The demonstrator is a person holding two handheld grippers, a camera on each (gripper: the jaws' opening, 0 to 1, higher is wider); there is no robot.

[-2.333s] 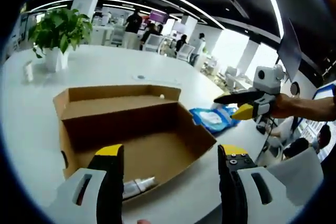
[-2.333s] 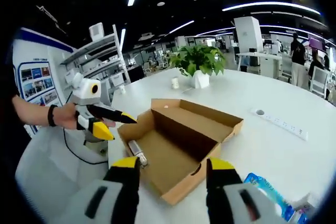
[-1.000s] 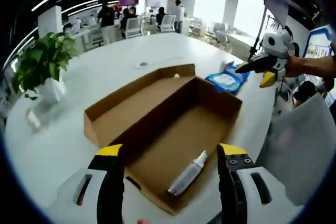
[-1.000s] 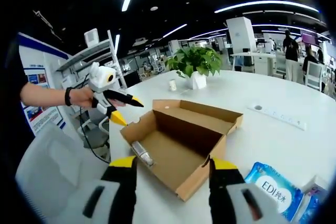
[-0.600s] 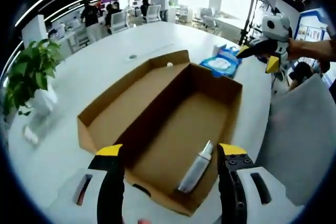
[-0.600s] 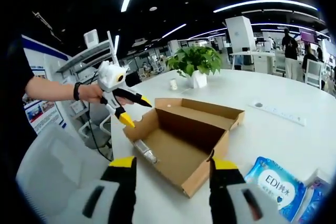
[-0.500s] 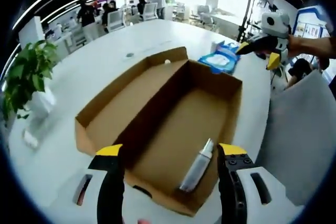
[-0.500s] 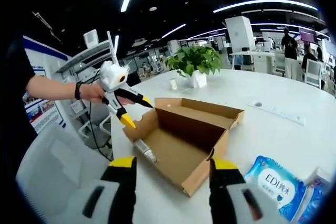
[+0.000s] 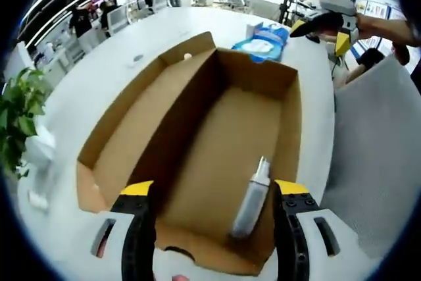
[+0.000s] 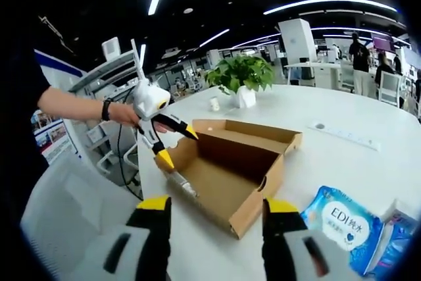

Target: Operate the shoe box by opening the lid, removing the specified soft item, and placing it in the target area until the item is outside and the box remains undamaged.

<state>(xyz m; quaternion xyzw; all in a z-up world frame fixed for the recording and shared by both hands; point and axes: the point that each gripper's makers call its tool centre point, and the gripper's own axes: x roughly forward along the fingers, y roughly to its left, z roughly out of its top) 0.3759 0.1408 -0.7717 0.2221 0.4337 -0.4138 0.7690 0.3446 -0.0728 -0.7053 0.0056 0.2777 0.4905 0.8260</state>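
The open shoe box (image 9: pixel 197 129) is holding one spray bottle (image 9: pixel 251 197), its base hidden behind the wall. My left gripper (image 9: pixel 212 192) and right gripper (image 10: pixel 212 207) are gaping wide, empty.

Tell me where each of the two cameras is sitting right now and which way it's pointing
Left gripper view: rides the left gripper, looking steeply down into the open shoe box at the bottle; the right gripper and a hand show top right.
Right gripper view: rides the right gripper, looking level across the white table; the left gripper and a forearm come from the left.
Shared: box, bottle, blue wipes pack, potted plant.
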